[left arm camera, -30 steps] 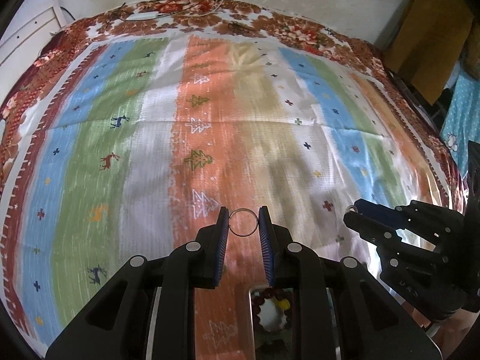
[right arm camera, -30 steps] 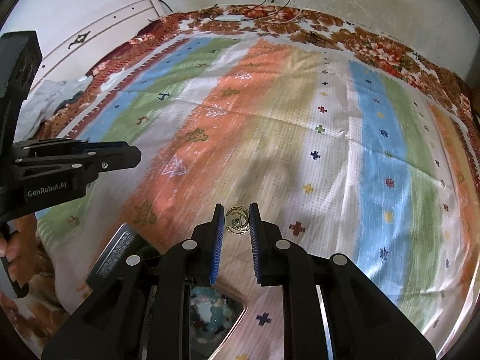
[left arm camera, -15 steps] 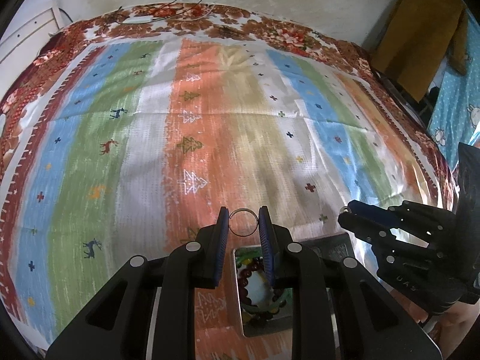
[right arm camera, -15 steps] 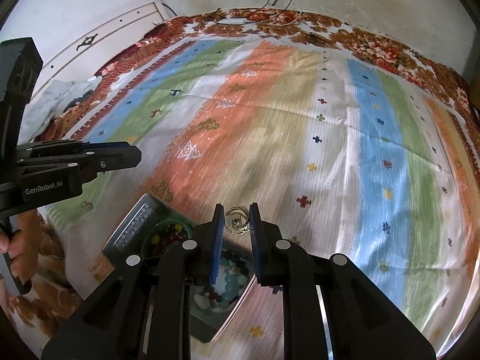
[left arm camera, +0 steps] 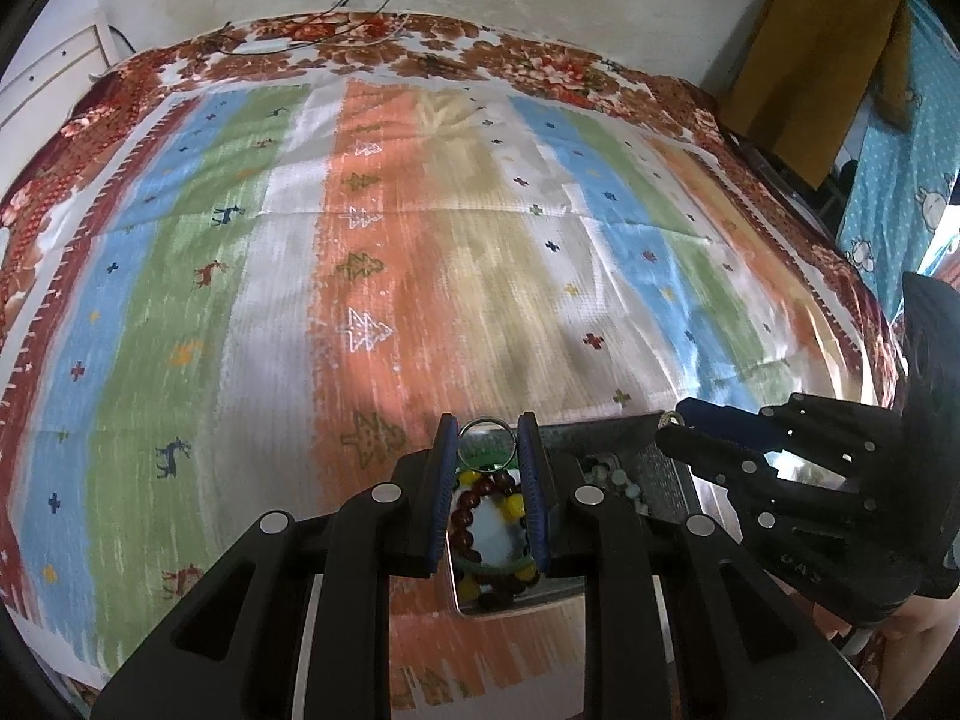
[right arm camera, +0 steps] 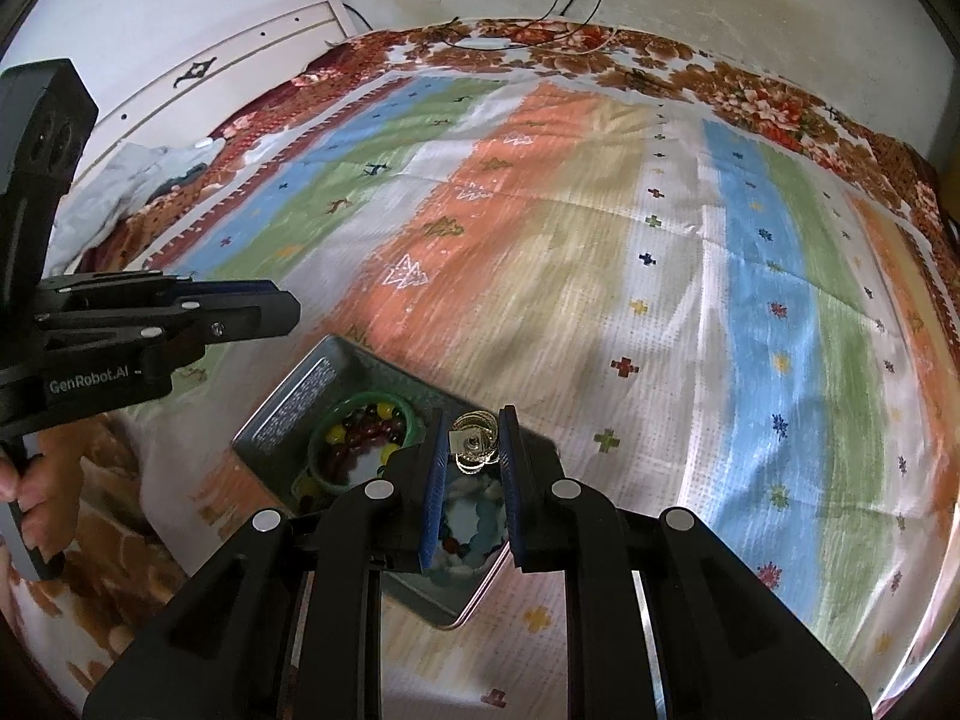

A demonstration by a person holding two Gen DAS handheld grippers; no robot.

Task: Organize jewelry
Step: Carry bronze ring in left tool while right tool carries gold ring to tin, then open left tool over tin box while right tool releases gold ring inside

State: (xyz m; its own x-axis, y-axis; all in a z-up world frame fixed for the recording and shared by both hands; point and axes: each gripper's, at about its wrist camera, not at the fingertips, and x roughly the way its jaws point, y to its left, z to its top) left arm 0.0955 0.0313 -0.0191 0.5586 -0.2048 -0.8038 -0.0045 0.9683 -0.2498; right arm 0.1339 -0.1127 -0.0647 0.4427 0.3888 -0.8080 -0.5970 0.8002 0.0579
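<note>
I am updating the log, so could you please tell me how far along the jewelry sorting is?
Done: bead bracelets and a green bangle already lie in the metal tin. In hand: the left gripper holds a plain silver ring, the right gripper a gold ornate piece, both above the tin. Left: releasing both into it.

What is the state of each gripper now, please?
Left gripper: closed on a plain silver ring.
Right gripper: closed on a gold ornament.

Tin (right arm camera: 282, 414) sits on bed (right arm camera: 600, 276), bracelets (right arm camera: 360, 426) inside; both hand-held grippers over it, left (left arm camera: 487, 441), right (right arm camera: 474, 441).
</note>
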